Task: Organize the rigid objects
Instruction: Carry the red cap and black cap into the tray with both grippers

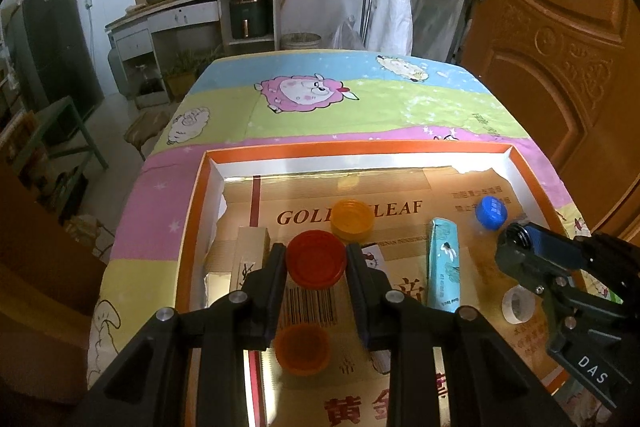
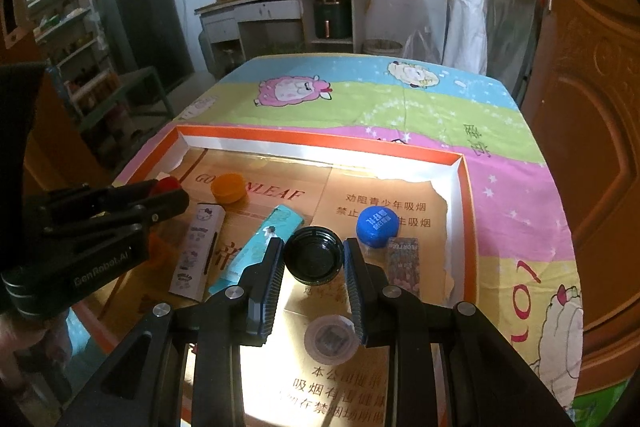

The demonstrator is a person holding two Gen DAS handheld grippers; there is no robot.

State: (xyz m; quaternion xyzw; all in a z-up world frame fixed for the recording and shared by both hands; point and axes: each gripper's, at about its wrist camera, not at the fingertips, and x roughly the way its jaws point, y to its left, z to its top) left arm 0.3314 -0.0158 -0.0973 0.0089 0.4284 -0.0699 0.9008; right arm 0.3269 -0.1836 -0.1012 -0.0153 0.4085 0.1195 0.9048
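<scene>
My left gripper (image 1: 316, 257) is shut on a red cap (image 1: 316, 259) and holds it above the orange-rimmed tray (image 1: 360, 149). My right gripper (image 2: 314, 261) is shut on a black cap (image 2: 314, 261), also over the tray (image 2: 320, 143). On the tray's gold floor lie a yellow cap (image 1: 352, 219), an orange cap (image 1: 302, 349), a blue cap (image 1: 491, 211), a clear cap (image 1: 518, 305), a teal box (image 1: 443, 267), a Hello Kitty box (image 2: 197, 251) and a dark patterned box (image 2: 404, 263). The blue cap (image 2: 377, 223) and clear cap (image 2: 330, 337) also show in the right wrist view.
The tray sits on a table with a sheep-print cloth (image 1: 340, 99). A wooden door (image 1: 560, 47) stands to the right. A kitchen counter (image 1: 192, 7) with pots is at the back; shelves (image 2: 60, 27) and a green stool (image 1: 68, 131) are on the left.
</scene>
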